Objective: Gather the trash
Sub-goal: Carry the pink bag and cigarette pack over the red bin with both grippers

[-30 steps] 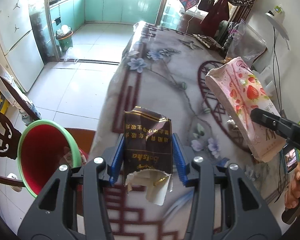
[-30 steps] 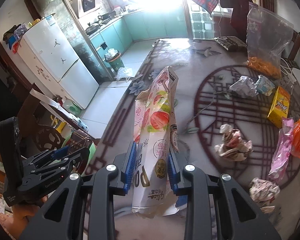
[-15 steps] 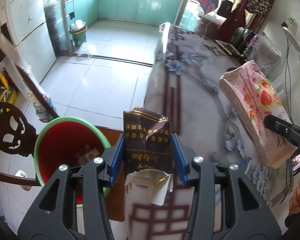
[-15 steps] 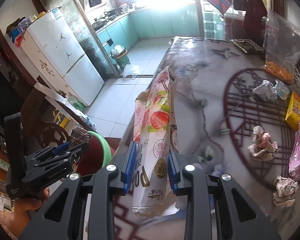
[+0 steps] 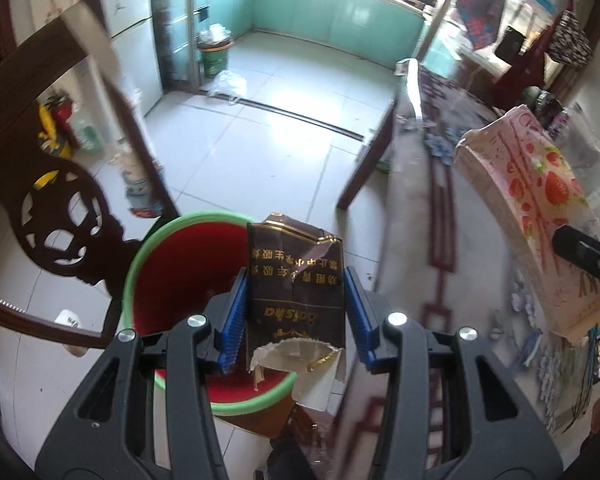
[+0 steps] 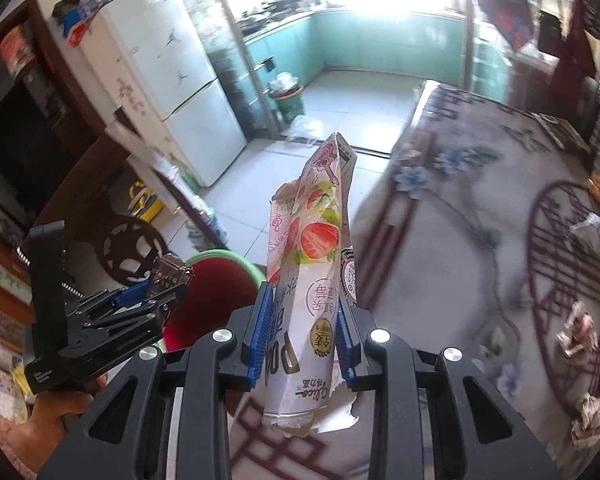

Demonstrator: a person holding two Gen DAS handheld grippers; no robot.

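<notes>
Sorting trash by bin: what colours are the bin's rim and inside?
The bin has a green rim and a red inside, clearest in the left wrist view.

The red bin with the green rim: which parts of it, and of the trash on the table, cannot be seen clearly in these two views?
- Red bin: in the left wrist view, the left tool and its brown packet hide most of the inside.
- Red bin, right wrist view: the strawberry wrapper covers its right side.
- Crumpled trash on the table: blurred, type unclear.
</notes>
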